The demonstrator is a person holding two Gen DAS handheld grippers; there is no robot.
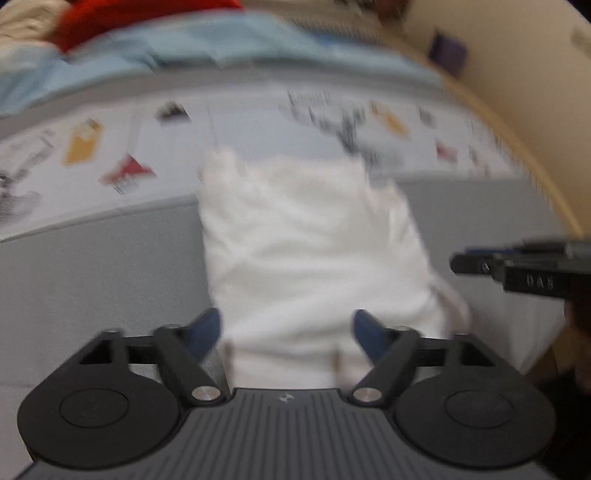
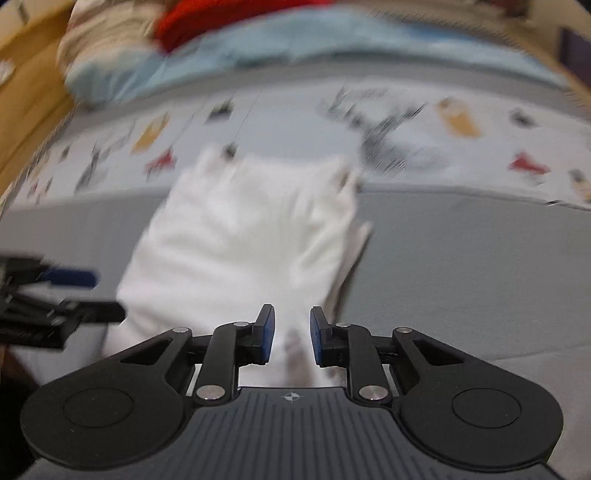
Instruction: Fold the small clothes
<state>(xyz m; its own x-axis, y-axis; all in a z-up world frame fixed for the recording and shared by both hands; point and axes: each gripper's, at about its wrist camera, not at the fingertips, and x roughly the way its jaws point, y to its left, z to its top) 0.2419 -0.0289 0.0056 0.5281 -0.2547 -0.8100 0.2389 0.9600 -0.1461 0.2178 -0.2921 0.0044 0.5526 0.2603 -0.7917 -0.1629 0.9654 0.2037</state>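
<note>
A white folded garment lies on the grey bed surface, its far edge reaching onto a patterned sheet. My left gripper hovers over the garment's near edge, its blue pads spread wide and nothing between them. In the right wrist view the same garment lies ahead. My right gripper is above its near right part, jaws a little apart, with cloth showing through the gap and not pinched. Each gripper shows in the other's view: the right gripper at the right edge, the left gripper at the left edge.
Beyond the patterned sheet lies a light blue blanket with a red cloth and a beige cloth piled at the far left. A wooden bed frame runs along the left, and a cream wall stands on the right.
</note>
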